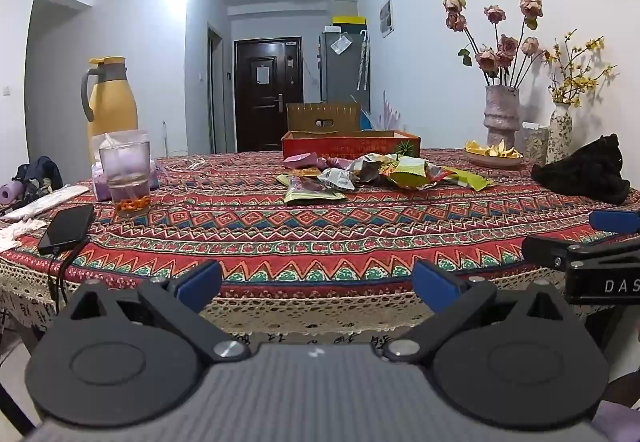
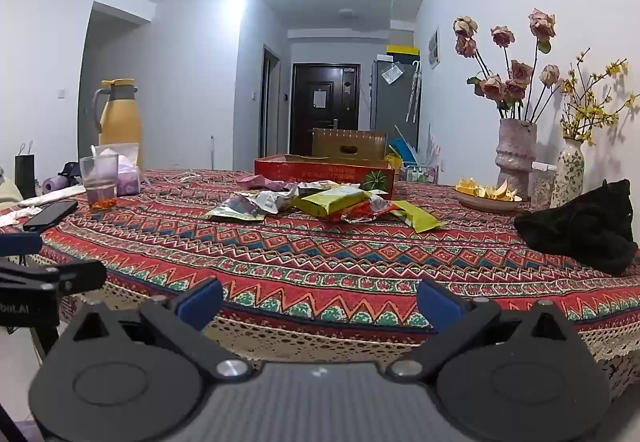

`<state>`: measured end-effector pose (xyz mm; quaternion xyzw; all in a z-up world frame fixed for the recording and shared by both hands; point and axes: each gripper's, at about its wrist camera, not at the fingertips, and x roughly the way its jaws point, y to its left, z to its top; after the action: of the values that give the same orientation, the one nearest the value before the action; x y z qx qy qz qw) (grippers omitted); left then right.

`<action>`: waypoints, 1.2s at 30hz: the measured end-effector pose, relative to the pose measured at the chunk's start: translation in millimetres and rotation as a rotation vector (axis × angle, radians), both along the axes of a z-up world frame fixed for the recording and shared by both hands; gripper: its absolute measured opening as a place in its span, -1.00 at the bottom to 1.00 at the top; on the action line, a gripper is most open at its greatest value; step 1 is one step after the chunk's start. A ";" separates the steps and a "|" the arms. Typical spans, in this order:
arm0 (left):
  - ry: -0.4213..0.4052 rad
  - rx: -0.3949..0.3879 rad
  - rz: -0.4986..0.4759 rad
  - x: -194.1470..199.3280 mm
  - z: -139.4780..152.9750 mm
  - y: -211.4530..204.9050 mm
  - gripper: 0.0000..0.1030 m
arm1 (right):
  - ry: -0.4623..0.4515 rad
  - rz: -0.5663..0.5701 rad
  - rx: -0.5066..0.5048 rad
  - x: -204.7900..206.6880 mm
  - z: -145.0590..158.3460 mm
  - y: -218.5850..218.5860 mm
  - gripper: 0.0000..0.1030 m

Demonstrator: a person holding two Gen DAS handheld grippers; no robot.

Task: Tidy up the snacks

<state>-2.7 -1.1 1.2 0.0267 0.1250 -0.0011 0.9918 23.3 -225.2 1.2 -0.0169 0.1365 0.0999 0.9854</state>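
Left edge of table: a yellow jug, a glass cup and a black phone on its cable sit together, well apart from the snacks – likely parked out of the working area.
Left tool: blue pads spread wide with nothing between them, held low at the near edge, aimed across the cloth toward the pile.
Snacks: a loose heap of crinkled packets mid-table, overlapping one another, none yet sorted.
Red box: open-topped, just behind the heap – probably where the packets are meant to go.
Right tool: jaws likewise fully apart and empty, beside the left one, still short of the pile.
Right side: a plate of peels, two vases and a black bag stand clear of the snacks.
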 end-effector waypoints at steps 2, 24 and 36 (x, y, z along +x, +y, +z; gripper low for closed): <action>-0.019 0.012 -0.002 -4.0 1.1 -1.4 1.00 | -0.011 0.000 0.016 -0.2 0.9 -0.8 1.00; 0.022 -0.002 -0.001 -3.5 0.5 0.5 1.00 | -0.001 0.018 -0.013 -2.2 1.1 3.5 1.00; 0.015 0.004 -0.003 -5.0 0.9 0.1 1.00 | 0.006 0.017 -0.005 -2.4 0.9 3.1 1.00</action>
<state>-7.7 -1.0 2.1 0.0288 0.1324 -0.0027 0.9908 20.9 -222.1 2.1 -0.0201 0.1395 0.1079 0.9841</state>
